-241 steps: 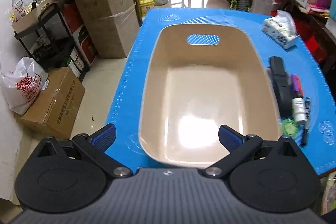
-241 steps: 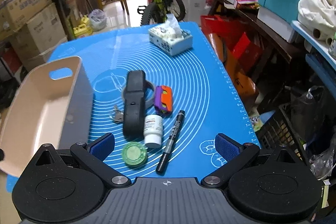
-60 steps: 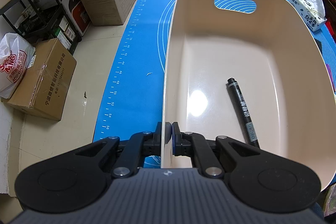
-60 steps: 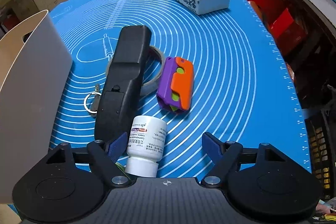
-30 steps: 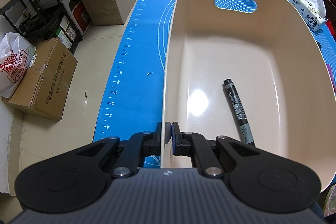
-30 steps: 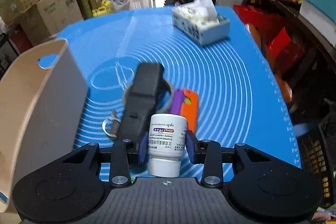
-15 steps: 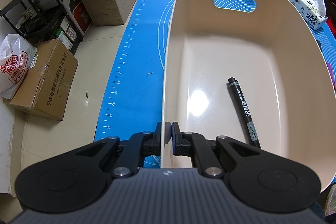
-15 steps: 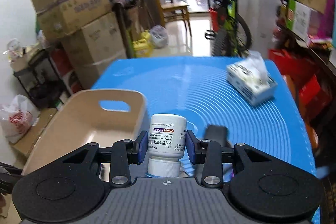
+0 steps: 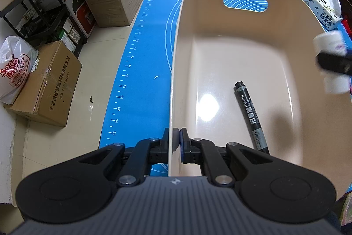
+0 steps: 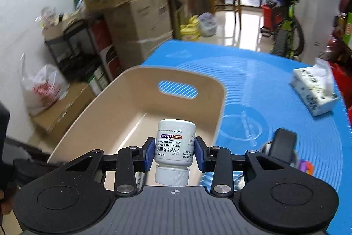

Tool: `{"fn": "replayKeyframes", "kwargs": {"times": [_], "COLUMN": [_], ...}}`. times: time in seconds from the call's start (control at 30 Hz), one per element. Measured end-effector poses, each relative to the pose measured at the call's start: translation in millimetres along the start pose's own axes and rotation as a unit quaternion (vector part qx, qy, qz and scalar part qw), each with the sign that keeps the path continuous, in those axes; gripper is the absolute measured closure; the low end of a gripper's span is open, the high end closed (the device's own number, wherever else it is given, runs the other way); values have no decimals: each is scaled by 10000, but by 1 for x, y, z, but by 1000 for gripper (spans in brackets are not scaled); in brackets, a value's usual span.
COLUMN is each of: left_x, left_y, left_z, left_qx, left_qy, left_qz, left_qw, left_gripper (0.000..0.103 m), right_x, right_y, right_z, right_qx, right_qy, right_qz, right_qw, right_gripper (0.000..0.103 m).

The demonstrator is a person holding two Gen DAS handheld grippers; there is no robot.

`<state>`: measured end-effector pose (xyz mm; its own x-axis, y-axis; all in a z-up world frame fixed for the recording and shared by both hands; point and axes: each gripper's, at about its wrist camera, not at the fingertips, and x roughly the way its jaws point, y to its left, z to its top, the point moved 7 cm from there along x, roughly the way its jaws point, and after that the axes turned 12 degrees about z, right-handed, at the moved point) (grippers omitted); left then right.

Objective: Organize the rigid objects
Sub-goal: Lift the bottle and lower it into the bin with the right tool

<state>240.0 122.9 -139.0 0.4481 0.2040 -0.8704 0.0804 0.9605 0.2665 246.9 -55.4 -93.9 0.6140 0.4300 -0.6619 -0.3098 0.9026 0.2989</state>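
On the far left of the left wrist view, cardboard boxes (image 9: 44, 85) and a white plastic bag (image 9: 15, 72) sit on the pale floor beside the table. The blue mat (image 9: 140, 72) covers the tabletop, its ruler marks running along the left edge. On the mat stands the beige bin (image 9: 253, 36), an oval handle slot cut in its far wall. The left gripper (image 9: 177, 144) is pinched tight on the bin's near-left rim — one pad outside the wall, one inside. Inside the bin a black marker (image 9: 250, 113) lies flat on the floor, right of centre, cap end pointing away. At the right edge of that view the right gripper and its load appear as a blur above the bin's right wall, and a tissue pack (image 9: 323, 10) rests on the mat beyond.

In the right wrist view, stacked boxes and a dark shelf fill the left background. The bin lies ahead and below. The right gripper (image 10: 173, 152) is partly closed on a white pill bottle (image 10: 175, 147), both blue pads pressed to its labelled sides; the bottle is held upside down — cap toward the camera — in the air over the bin's near-right part. Further right on the mat lie a black remote (image 10: 283, 147) and, beside it, a purple and orange toy (image 10: 307, 166).
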Motion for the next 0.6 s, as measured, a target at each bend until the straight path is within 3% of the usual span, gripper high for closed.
{"fn": "replayKeyframes", "kwargs": {"times": [0.3,0.6], "left_x": [-1,-1], "left_y": [0,-1], "left_z": [0,1], "left_qx": [47,47], "left_qy": [1,9], "left_qz": [11,15], "left_qw": [10000,10000], "left_gripper": [94,94], "right_x": [34,39], "right_y": [26,37], "right_z": [-30,-41], "right_qx": [-365,-792], "right_qy": [748,942], "right_qz": [-35,-189], "right_qw": [9965,9922], "right_gripper": [58,58]}}
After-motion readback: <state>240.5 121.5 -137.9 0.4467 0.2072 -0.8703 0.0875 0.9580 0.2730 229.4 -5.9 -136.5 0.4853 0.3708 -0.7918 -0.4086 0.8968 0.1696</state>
